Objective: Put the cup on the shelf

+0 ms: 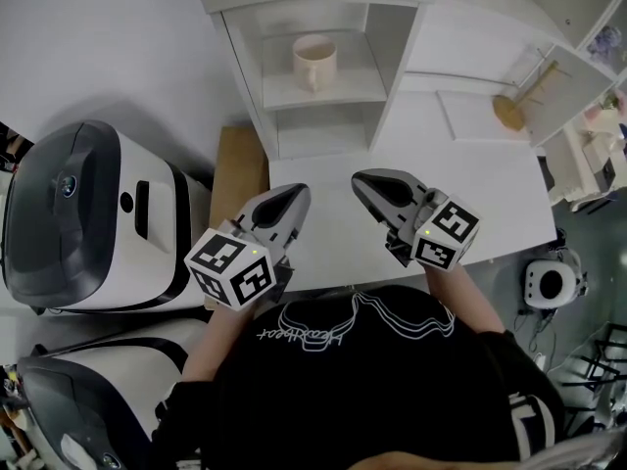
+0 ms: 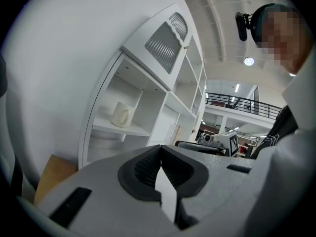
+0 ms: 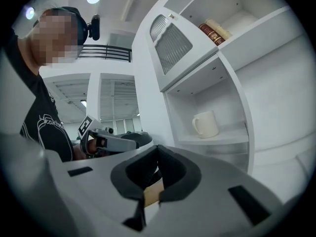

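A cream cup (image 1: 315,64) stands upright on a middle board of the white shelf unit (image 1: 392,37), its handle to the left in the head view. Both grippers hover over the white table in front of the shelf, well short of the cup. My left gripper (image 1: 297,193) is shut with nothing between its jaws. My right gripper (image 1: 363,180) is shut and empty too. The left gripper view shows the cup (image 2: 121,115) far beyond the closed jaw tips (image 2: 160,151). In the right gripper view the cup (image 3: 206,123) sits alone on its board past the closed tips (image 3: 158,151).
Two white-and-grey machines (image 1: 88,218) stand left of the table (image 1: 490,194). A brown board (image 1: 240,174) lies between them and the shelf. A wooden brush (image 1: 516,104) lies at the back right. Books (image 3: 213,30) sit on an upper shelf.
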Tool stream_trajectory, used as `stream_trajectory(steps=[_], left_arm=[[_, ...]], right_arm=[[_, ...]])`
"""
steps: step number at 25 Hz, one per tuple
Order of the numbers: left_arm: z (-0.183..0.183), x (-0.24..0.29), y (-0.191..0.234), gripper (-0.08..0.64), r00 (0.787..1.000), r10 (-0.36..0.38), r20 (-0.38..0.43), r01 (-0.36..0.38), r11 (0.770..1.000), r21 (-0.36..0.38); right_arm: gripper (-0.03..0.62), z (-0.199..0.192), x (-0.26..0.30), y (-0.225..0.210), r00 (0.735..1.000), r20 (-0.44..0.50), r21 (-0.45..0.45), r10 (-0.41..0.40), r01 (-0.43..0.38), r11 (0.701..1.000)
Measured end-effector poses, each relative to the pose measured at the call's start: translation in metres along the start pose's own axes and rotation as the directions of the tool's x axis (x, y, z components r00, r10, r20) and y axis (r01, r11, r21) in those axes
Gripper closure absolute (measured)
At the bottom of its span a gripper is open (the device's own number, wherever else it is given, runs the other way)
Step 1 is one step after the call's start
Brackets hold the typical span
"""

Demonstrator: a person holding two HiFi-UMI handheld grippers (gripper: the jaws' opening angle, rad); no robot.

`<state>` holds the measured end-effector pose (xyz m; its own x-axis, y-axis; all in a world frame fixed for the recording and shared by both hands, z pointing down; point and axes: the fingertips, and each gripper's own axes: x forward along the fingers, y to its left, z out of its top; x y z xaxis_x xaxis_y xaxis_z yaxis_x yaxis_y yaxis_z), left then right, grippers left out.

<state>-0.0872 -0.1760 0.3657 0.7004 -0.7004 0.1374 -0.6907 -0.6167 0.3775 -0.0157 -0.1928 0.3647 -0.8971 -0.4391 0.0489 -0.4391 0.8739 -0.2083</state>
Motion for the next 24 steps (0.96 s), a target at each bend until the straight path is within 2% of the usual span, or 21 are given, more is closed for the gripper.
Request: stream_trajectory(steps=[24], left_arm=[[-0.0056, 0.0062, 0.0020, 0.557, 1.000, -0.012, -0.009, 0.012, 1.000, 0.006]], right_arm=[[0.586, -0.0048, -0.0008, -0.0073, 0.998, 0.013, 0.014, -0.056, 0.056, 0.998]])
